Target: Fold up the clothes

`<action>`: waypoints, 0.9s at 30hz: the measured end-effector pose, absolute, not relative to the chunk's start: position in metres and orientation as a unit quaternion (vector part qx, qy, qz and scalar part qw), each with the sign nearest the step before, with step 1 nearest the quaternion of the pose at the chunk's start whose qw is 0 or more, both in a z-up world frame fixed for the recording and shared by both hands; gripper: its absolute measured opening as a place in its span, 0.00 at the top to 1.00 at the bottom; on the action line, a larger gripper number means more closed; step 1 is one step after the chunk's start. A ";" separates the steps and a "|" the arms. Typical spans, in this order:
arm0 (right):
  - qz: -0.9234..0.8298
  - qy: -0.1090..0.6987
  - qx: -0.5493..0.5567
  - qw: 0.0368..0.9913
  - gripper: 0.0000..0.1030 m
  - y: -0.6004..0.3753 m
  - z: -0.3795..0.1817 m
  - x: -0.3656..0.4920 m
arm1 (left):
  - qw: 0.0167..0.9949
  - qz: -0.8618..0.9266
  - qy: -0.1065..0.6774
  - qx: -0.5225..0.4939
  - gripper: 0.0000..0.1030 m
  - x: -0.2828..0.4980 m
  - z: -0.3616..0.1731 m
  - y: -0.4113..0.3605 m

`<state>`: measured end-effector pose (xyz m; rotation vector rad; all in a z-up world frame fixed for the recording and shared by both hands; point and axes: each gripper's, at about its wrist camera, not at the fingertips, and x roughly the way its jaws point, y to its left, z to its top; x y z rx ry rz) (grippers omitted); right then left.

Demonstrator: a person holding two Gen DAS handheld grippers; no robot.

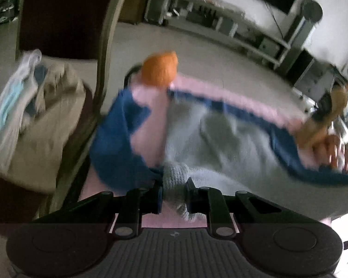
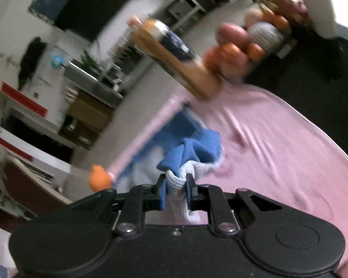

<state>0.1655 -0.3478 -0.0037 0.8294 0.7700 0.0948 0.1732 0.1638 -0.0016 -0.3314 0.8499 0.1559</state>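
Left wrist view: the garment (image 1: 208, 134), blue with a pale grey inner side and a white ribbed hem, spreads out directly ahead of the left gripper (image 1: 174, 194), whose jaws are pinched on a bunch of that hem. The cloth hangs stretched toward the right edge, where the right gripper (image 1: 322, 120) shows as an orange-and-black blur (too smeared to read its jaws here). A pink cloth (image 1: 220, 95) lies under and behind the garment, and an orange ball (image 1: 160, 68) sits at its far edge. To the left, a beige heap (image 1: 48, 125) rests on a dark seat.

In the right wrist view the right gripper (image 2: 176, 190) is clamped on a twist of white hem and blue fabric (image 2: 190, 148), which rises just ahead of its fingertips. The pink cloth (image 2: 278, 139) covers the surface beyond. The left gripper (image 2: 174, 58) appears farther off as an orange blur, beside a pile of fruit (image 2: 243, 44).
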 end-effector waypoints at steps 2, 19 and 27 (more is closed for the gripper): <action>0.026 0.347 0.380 0.857 0.85 -0.347 0.009 0.193 | 0.900 0.089 0.396 -0.162 0.82 0.203 0.011 0.170; 0.121 0.431 0.247 0.859 0.45 -0.284 -0.105 0.244 | 0.926 -0.014 0.373 0.059 0.40 0.174 -0.091 0.059; 0.165 0.457 0.082 0.870 0.64 -0.231 -0.133 0.267 | 0.924 -0.012 0.334 0.186 0.56 0.200 -0.123 0.022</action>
